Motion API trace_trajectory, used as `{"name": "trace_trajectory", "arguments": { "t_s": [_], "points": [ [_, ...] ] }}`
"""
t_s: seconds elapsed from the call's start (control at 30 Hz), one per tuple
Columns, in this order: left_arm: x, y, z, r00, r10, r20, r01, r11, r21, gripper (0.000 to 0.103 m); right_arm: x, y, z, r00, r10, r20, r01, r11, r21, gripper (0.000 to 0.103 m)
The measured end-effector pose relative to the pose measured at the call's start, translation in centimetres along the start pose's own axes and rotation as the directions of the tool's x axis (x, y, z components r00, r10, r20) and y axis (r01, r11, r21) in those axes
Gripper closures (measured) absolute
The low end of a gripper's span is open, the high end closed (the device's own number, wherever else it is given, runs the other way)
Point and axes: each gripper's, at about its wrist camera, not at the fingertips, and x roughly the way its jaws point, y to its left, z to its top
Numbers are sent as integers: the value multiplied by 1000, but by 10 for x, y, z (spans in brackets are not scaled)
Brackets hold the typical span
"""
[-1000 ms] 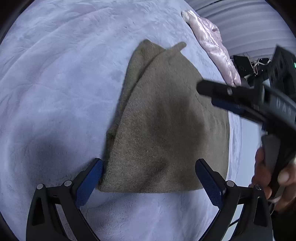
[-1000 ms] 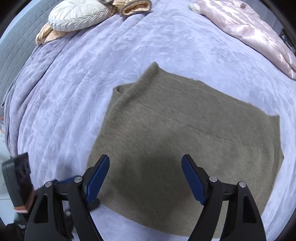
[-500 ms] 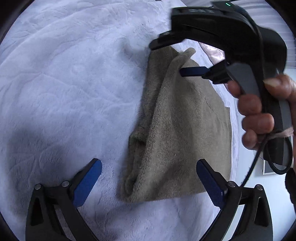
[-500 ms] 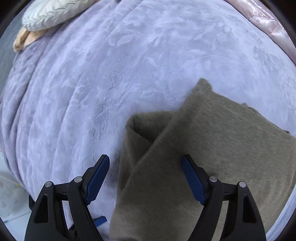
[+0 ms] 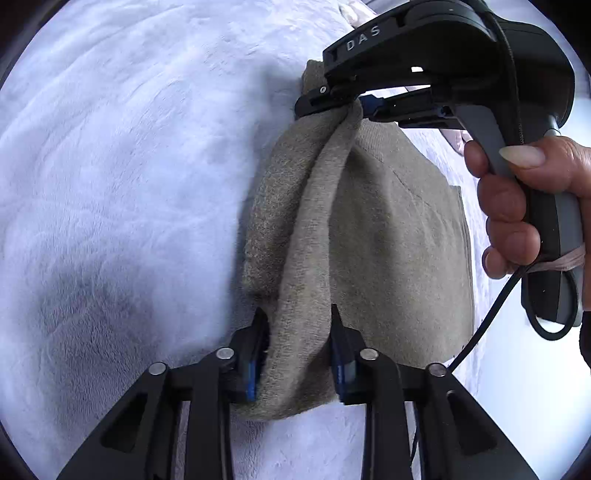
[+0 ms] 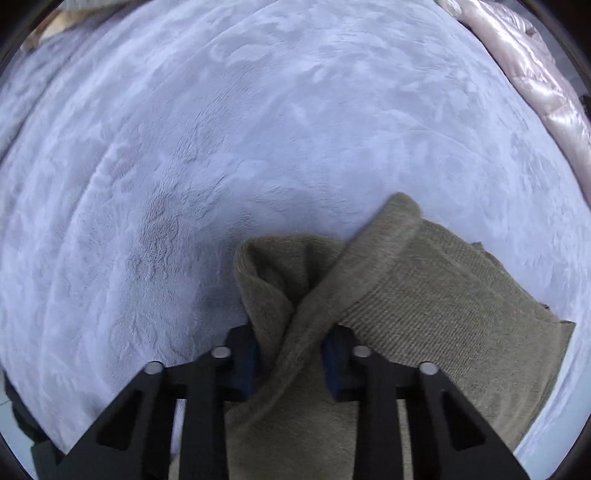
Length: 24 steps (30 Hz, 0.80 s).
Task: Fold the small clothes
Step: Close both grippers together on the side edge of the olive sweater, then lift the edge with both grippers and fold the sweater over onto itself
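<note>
An olive-green knitted garment (image 5: 388, 229) lies on a lilac plush bedspread (image 5: 129, 166), its left folded edge drawn up into a ridge. My left gripper (image 5: 297, 332) is closing its jaws on the near end of that ridge, and the blue pads press the bunched cloth. At the far end, my right gripper (image 5: 343, 107) pinches the garment's top corner, held by a person's hand (image 5: 517, 206). In the right wrist view the right gripper (image 6: 290, 343) is closing too, with a thick fold of the garment (image 6: 424, 295) squeezed between its pads.
A pink satin garment (image 6: 535, 74) lies along the bedspread's far right edge. A corner of a beige cushion (image 6: 55, 26) shows at the top left. A black cable (image 5: 491, 317) hangs from the right gripper's handle. Bare bedspread (image 6: 258, 129) stretches to the left and beyond the garment.
Both grippers stood wide open over the flat garment; now each has closed on its left folded edge, one at each end. The right gripper came down, and the edge bunched into a ridge.
</note>
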Motion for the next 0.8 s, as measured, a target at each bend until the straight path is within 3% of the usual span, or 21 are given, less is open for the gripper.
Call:
{"name": "trace_trajectory", "arguments": {
  "t_s": [0.1, 0.27, 0.5, 0.8],
  "points": [
    [-8, -19, -2, 999, 30, 18, -31, 999, 39, 81, -15, -12, -6, 997, 70, 42, -71, 998, 3, 81],
    [-21, -52, -8, 992, 117, 46, -122, 987, 104, 82, -40, -28, -19, 979, 159, 129, -162, 987, 14, 82],
    [-23, -123, -13, 980, 176, 94, -194, 949, 250, 82, -82, -69, -43, 931, 260, 256, -270, 963, 2, 82],
    [-10, -203, -30, 980, 180, 88, -200, 904, 377, 84, -121, -130, -75, 910, 267, 318, -276, 961, -16, 82]
  ]
}}
